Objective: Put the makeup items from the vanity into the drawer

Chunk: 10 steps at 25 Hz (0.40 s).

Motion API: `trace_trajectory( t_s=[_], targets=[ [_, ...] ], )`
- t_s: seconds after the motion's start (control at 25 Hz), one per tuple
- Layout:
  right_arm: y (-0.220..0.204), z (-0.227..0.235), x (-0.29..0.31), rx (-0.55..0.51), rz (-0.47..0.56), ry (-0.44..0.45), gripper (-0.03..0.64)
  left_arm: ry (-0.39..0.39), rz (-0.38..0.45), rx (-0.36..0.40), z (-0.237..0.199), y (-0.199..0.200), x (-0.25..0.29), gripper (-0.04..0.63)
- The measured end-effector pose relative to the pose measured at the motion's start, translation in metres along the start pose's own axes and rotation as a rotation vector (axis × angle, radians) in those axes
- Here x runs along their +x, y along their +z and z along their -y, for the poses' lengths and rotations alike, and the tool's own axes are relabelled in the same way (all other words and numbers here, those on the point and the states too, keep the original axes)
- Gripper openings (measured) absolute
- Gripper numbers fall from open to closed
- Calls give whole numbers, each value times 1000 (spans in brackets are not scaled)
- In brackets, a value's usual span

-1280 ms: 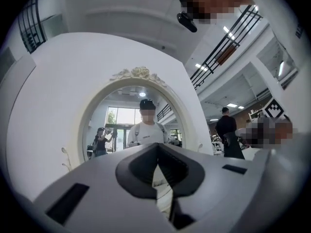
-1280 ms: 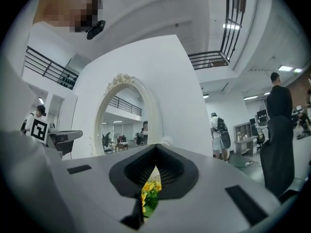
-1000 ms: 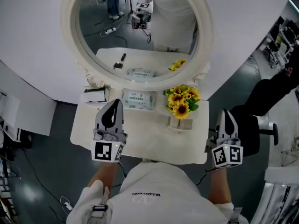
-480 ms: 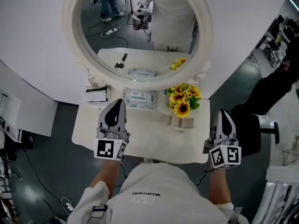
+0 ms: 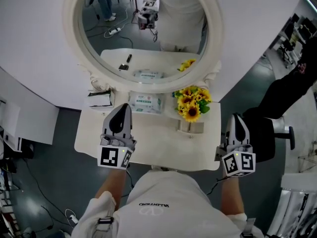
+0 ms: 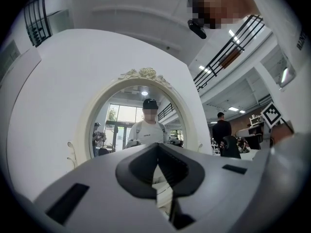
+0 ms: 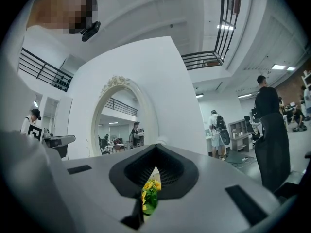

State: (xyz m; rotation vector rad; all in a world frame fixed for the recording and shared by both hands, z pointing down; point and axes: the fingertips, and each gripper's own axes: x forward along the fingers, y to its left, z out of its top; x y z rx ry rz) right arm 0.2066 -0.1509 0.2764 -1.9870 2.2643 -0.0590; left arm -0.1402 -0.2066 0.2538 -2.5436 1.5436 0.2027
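Makeup items are hard to find from the head view. Two small black makeup pieces (image 5: 126, 63) show only as a reflection in the oval cream-framed mirror (image 5: 69, 43), so I judge them to lie on the white vanity tabletop (image 5: 158, 148) about under the left gripper (image 5: 121, 114). A flat white case with a dark edge (image 5: 99, 99) sits at the back-left corner. The left gripper's jaws are pressed together on nothing. The right gripper (image 5: 237, 120), at the tabletop's right front corner, also has its jaws together and empty. The drawer is not visible; it is probably below the front edge, hidden by the person's body. To begin well, pull the drawer out first, then spread the left jaws before lowering them. Keep clear of the yellow sunflower bunch (image 5: 190, 103) and the white pack of wipes (image 5: 146, 103).
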Motion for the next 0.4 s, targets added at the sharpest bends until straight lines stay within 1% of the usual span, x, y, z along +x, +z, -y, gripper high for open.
trace_trajectory(
  t_s=[0.4],
  targets=[
    [-2,-1,0,3,-13,-1,9,4,-20,-39,3,-9,-4,3]
  ],
)
